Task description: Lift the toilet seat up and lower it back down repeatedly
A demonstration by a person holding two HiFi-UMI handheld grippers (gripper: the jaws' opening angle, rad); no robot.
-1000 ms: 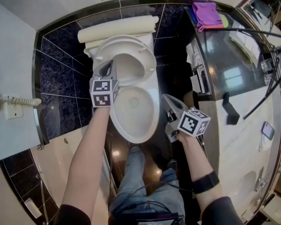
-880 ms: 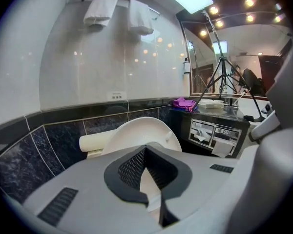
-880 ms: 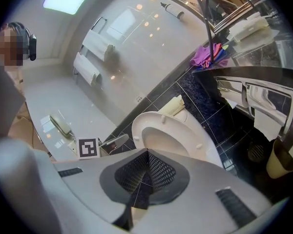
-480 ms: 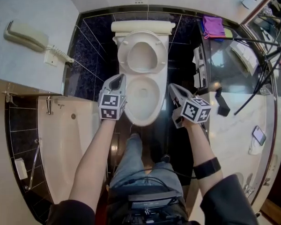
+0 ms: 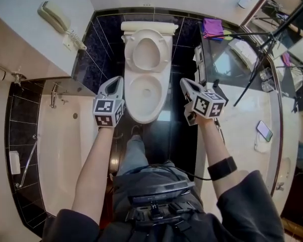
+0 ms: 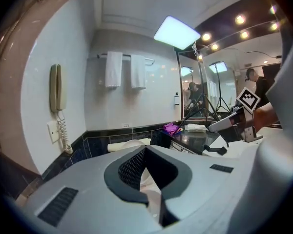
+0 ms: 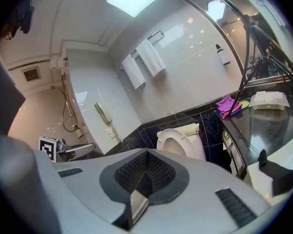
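Your left gripper (image 5: 116, 82) and right gripper (image 5: 186, 84) flank the toilet (image 5: 141, 112), each with its jaws together and empty. The toilet seat (image 5: 145, 35) stands raised at the toilet's back. Only the gripper views show towels (image 7: 151, 57) on the wall above the toilet.

Toilet seat (image 5: 130, 52): white oval ring with an open centre. State: raised. It stands up off the bowl (image 5: 127, 99), joined at the bowl's back edge, and leans back toward the pale cistern (image 5: 149, 26) at the dark tiled wall. The ring's underside faces forward, toward the person. The bowl rim below lies fully uncovered. In the right gripper view the ring also stands upright above the bowl, tilted slightly back. Whether a lid sits behind the ring cannot be told.
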